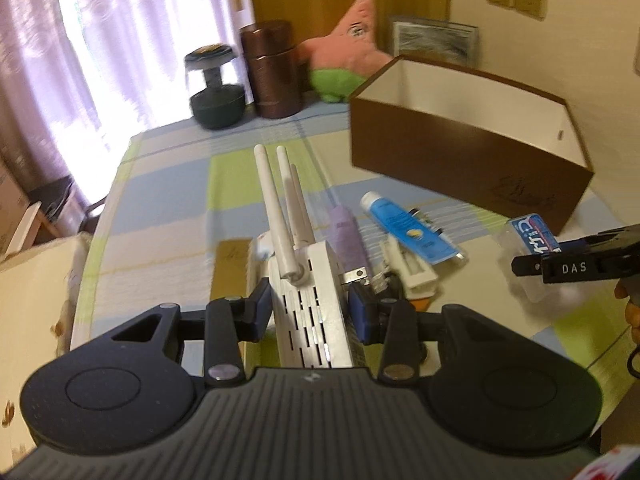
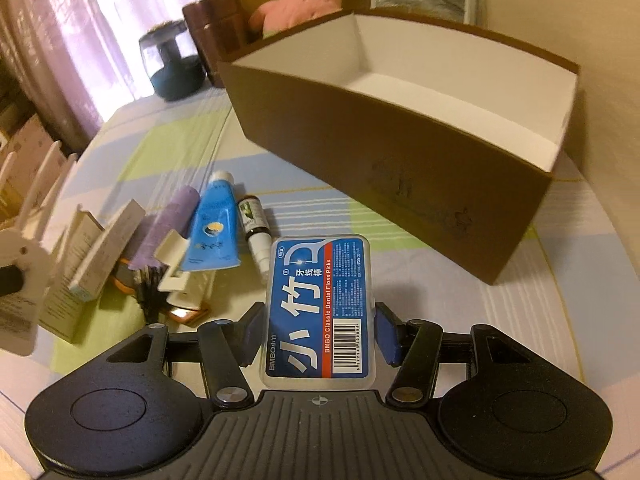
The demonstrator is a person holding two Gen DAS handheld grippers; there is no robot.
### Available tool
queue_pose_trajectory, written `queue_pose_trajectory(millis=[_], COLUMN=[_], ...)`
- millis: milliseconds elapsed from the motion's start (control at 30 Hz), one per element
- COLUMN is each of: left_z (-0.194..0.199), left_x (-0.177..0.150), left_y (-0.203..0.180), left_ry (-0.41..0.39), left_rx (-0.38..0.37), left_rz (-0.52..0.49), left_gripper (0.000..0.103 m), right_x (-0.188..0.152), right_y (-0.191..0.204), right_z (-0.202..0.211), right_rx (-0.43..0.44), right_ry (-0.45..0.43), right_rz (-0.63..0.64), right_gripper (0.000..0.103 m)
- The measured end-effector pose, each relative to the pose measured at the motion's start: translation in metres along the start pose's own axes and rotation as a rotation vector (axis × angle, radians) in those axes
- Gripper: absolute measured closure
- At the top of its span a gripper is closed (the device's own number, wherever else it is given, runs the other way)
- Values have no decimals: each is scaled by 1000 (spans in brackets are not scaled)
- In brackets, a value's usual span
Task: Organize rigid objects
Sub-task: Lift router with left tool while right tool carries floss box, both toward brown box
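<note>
The left gripper (image 1: 310, 312) has its jaws closed against both sides of a white router (image 1: 310, 320), whose three antennas point away toward 12 o'clock. The right gripper (image 2: 318, 328) has its jaws pressed on the long edges of a clear floss pick box (image 2: 320, 312) with a blue label, held above the bench (image 2: 520, 320).

Just beyond the router, at 1 o'clock in the left view, a purple tube (image 1: 348, 236), a blue tube (image 1: 408, 228) and a white clip (image 1: 412, 268) lie side by side on the checked cloth. In the right view these sit at 10 o'clock, with a small dropper bottle (image 2: 254, 228) just beside the blue tube and some cardboard cartons (image 2: 96, 252) further left.

Farther out, at 1 o'clock in both views, stands an open brown box (image 2: 400, 168) with a white interior. Behind it, at the bench's far edge, are a brown canister (image 1: 272, 68), a dark glass jar (image 1: 214, 88) and a pink star plush (image 1: 348, 48)
</note>
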State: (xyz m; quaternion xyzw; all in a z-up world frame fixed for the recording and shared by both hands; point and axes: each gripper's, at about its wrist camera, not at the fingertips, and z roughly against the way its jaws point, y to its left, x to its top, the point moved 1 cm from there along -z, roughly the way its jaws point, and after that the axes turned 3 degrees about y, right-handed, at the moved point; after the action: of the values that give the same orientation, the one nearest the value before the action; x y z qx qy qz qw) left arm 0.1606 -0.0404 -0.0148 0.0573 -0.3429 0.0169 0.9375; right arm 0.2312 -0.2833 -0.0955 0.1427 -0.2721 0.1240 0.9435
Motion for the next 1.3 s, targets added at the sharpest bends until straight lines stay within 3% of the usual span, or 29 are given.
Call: queue_pose_trajectory(millis=[700, 1067, 1300], left_z=[-15, -33, -54], left_x=[58, 110, 148], left_y=[-40, -76, -98], left_ry=[-109, -168, -194], left_rx=[-228, -313, -336], left_rz=[-211, -263, -288], left_gripper=[68, 68, 68], right_x=[13, 45, 79], right_y=[16, -5, -21], right_z=[64, 79, 68], right_rx=[-73, -118, -150], right_ry=[-125, -199, -231], right_rz=[-132, -156, -156], right_gripper=[50, 50, 50])
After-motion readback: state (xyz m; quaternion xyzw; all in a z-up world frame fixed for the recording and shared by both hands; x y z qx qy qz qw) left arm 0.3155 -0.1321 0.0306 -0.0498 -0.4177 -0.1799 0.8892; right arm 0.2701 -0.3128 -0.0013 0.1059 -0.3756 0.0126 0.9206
